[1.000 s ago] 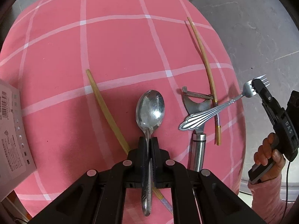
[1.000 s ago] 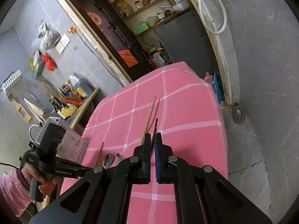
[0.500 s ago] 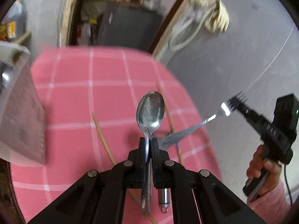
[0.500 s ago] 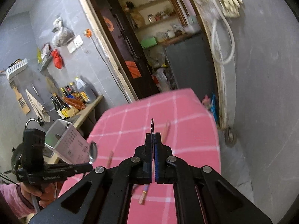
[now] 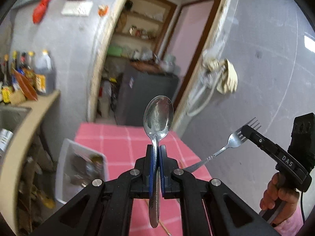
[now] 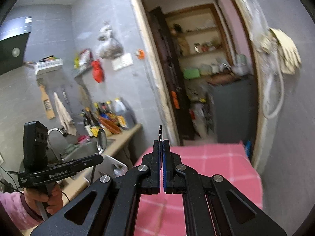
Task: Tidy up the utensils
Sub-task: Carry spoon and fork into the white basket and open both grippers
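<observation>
Below both claws lies the pink checked table (image 5: 118,145). A white bin (image 5: 65,169) sits lower left of the left claw (image 5: 157,151), which pinches a spoon (image 5: 158,116), bowl up. The right claw (image 6: 161,147) clamps a fork (image 5: 234,139), tines forward.

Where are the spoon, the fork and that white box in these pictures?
spoon (image 5: 158,116): left wrist view, on its bowl.
fork (image 5: 235,139): left wrist view, at the base of its tines.
white box (image 5: 64,158): left wrist view, on its near wall.
</observation>
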Demonstrator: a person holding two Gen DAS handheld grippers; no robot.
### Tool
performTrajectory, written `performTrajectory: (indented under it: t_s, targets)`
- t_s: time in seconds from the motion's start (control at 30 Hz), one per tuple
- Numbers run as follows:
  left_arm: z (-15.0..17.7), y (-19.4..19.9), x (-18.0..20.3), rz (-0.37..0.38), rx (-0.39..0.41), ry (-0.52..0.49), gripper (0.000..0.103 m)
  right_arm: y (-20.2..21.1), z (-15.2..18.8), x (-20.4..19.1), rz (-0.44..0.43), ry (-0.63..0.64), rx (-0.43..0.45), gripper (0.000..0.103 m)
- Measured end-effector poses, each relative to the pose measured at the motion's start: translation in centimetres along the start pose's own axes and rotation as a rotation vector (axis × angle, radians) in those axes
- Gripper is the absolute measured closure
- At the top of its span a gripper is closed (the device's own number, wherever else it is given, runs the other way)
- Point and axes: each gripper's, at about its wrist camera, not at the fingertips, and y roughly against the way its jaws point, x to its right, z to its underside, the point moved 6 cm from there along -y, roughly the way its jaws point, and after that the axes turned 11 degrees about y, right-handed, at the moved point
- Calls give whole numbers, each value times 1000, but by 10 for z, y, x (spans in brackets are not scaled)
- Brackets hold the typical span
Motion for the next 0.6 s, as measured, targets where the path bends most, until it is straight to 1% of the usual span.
performTrajectory:
  t_s: [0.1,0.17,0.27,0.33,0.47,0.6]
  targets:
    - [-24,16,-20,-13,69,27,98,-16,-19,-33,-25,66,21,101]
    - [-36,23,-34,-3,104,56,98,-27,-26,-52,-37,107,19,101]
    - [-47,29,-60,40,144,142,98,-43,-31,-80,-41,174,-10,101]
    - [-51,25,-73,50,161,178,98,-57,-30,-98,-23,234,-55,101]
    - [-45,15,-94,78,180,203,97,-70,-21,-116,-8,292,-135,101]
    - [-33,3,-105,125,183,238,97,-78,-6,-122,7,317,-217,101]
